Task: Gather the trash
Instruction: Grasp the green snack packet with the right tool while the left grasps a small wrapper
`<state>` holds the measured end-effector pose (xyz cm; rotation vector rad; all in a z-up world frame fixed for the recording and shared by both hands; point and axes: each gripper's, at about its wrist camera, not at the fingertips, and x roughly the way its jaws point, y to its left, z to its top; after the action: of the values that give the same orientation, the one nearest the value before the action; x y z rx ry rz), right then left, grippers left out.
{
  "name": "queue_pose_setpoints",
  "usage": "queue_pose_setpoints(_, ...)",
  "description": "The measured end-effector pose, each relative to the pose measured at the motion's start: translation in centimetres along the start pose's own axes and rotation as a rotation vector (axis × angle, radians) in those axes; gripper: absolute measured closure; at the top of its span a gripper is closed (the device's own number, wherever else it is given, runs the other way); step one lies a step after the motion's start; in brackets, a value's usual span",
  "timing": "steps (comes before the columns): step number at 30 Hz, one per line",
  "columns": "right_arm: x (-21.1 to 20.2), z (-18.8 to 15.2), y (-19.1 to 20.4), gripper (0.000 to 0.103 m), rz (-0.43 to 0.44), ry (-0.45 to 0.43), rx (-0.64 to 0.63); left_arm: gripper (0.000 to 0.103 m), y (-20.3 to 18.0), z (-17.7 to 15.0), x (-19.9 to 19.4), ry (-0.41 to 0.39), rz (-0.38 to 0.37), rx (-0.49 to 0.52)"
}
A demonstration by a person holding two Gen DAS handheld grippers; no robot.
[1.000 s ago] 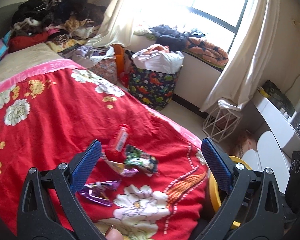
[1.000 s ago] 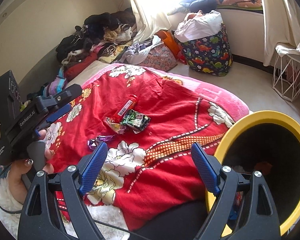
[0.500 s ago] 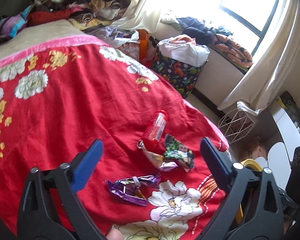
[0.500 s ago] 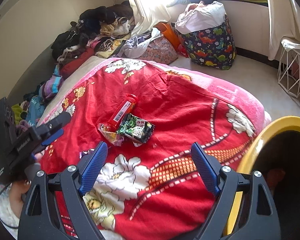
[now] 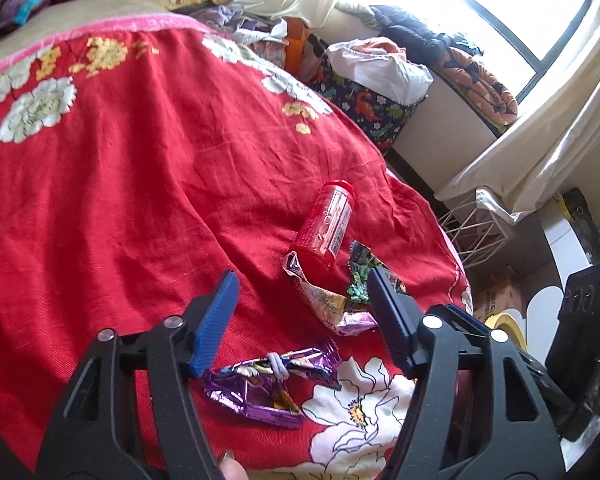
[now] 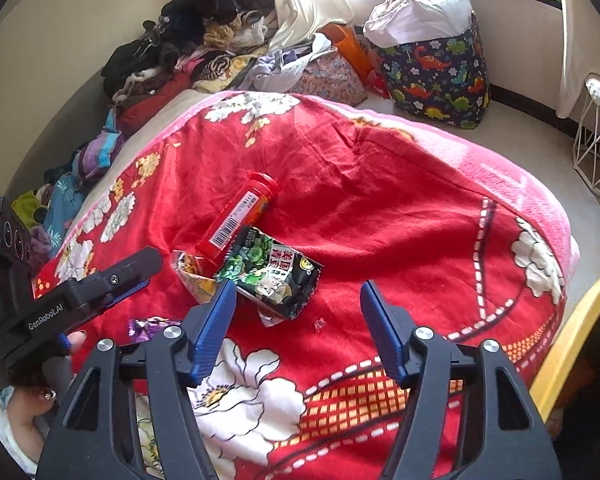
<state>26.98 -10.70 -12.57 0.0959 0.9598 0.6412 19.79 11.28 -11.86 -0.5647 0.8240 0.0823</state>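
Lying on the red floral blanket (image 5: 112, 184) is a small cluster of trash: a red tube bottle (image 5: 326, 226) on its side, a yellow-orange wrapper (image 5: 318, 298) touching its near end, a dark green snack packet (image 6: 270, 272) just right of that, and a purple foil wrapper (image 5: 268, 380) nearest the camera in the left wrist view. The left gripper (image 5: 300, 308) is being held over the wrappers, jaws partway open and closing, nothing being pressed between the blue pads (image 5: 216, 324); the purple wrapper is seen just below them, not touched. The right gripper (image 6: 296, 320) is being held above the blanket near the green packet, jaws also partway open and closing, nothing gripped; its left pad is overlapping the packet's edge in view, contact cannot be told. A yellow-rimmed bin (image 6: 576, 332) is being seen at the right edge, beside the bed. A dinosaur-print bag (image 6: 436, 76) is standing far off on the floor.
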Motion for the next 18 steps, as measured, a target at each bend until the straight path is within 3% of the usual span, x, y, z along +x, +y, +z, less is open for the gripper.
queue_pose_setpoints(9,2.7,0.4,-0.6,0.046,0.033,0.05,0.02,0.052,0.1,0.4,2.0,0.045,-0.026,-0.022)
queue_pose_setpoints(12,3.6,0.4,-0.6,0.052,0.05,0.078,0.022,0.056,0.1,0.4,2.6,0.062,-0.03,-0.029)
queue_pose_setpoints(18,4.3,0.0,-0.3,0.079,0.094,0.109,0.027,0.07,0.4,0.1,3.0,0.08,-0.041,-0.049)
